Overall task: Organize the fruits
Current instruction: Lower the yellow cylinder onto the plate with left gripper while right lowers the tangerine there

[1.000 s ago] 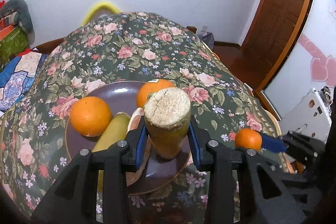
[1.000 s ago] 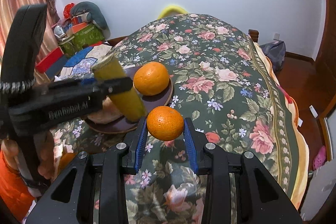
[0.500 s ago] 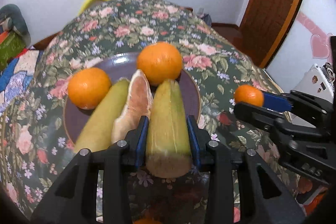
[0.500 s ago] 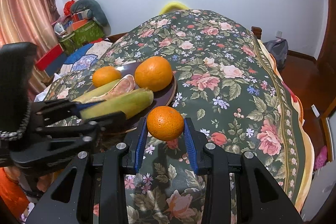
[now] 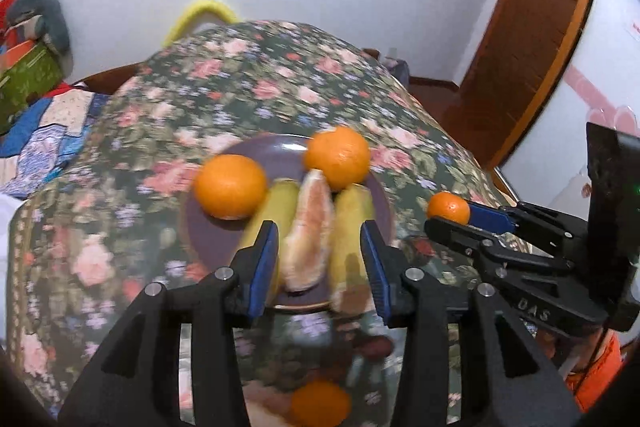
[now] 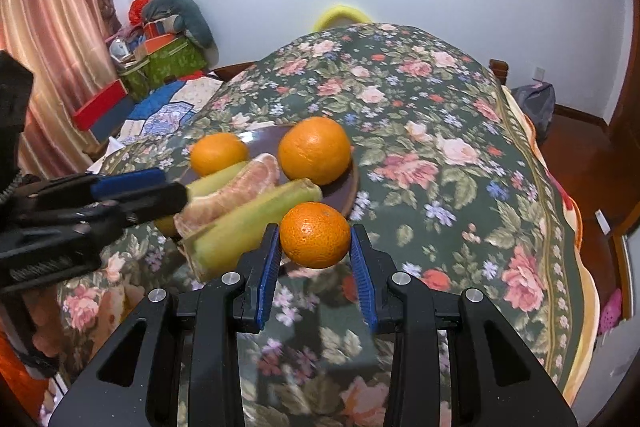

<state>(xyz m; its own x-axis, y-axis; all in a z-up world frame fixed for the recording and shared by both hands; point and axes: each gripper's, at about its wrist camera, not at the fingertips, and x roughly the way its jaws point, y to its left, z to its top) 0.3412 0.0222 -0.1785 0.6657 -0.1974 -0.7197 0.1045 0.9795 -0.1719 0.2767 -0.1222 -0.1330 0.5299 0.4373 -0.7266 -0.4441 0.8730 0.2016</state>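
A purple plate (image 5: 288, 147) on the floral table holds two oranges (image 5: 338, 157) (image 5: 230, 187), a peeled citrus segment (image 5: 310, 227) and two green stalk pieces. The right-hand green stalk (image 5: 350, 227) lies flat, its near end over the plate's edge. My left gripper (image 5: 318, 267) hovers just short of it. Its jaws are opening and the pads stand clear of the stalk. My right gripper (image 6: 315, 233) is shut on a small orange (image 6: 315, 235), held above the cloth beside the plate rim (image 6: 352, 187). The left gripper (image 6: 168, 185) shows at the left of the right wrist view.
Another orange (image 5: 320, 407), blurred, lies on the cloth below the left gripper, near the table's front. The floral cloth (image 6: 440, 147) stretches bare to the right and behind the plate. Boxes and bedding (image 6: 160, 63) stand off the table's left, and a wooden door (image 5: 532, 39) is at right.
The left gripper tipped the upright green stalk down onto the plate beside the citrus segment, then drew back with wider jaws. The right gripper kept still with its small orange.
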